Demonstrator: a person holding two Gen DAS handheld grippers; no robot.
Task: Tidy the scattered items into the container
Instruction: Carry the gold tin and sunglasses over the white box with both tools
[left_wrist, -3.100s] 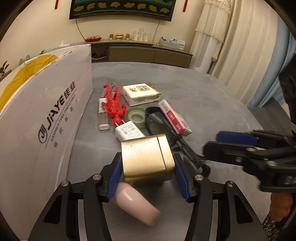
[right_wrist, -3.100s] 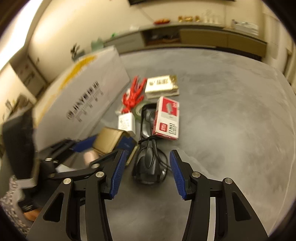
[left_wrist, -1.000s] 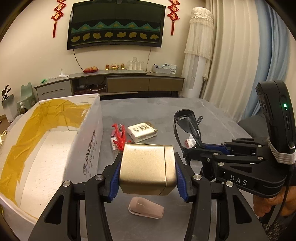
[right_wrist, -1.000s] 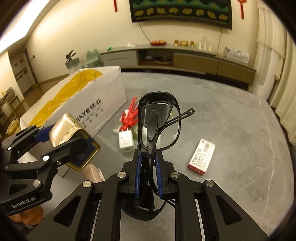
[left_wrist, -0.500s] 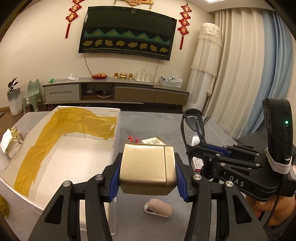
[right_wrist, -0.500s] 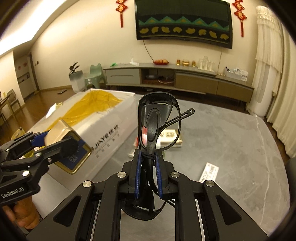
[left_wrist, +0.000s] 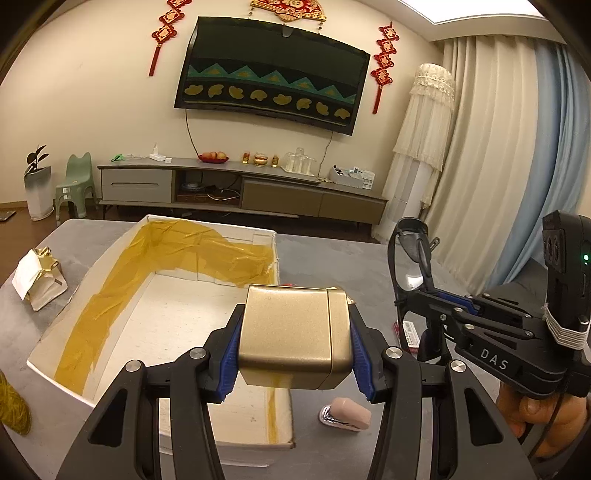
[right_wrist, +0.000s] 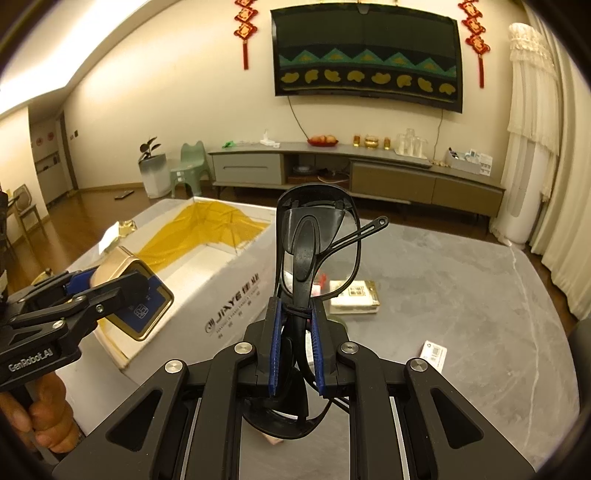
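Both grippers have risen. Left gripper (left_wrist: 295, 343) clamps gold tin (left_wrist: 293, 334) above white box (left_wrist: 218, 295); right gripper (right_wrist: 295, 349) pinches glasses (right_wrist: 314, 243). Lower before releasing.

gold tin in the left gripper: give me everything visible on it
The gold tin is a boxy, rounded-corner container with a brushed metallic look and a seam marking off a lid section on one side. The right wrist view shows one face with a dark blue panel and a small printed mark. It is clamped between the left gripper's blue pads, lifted off the table, over the near edge of the open white box. Only the pads touch it.
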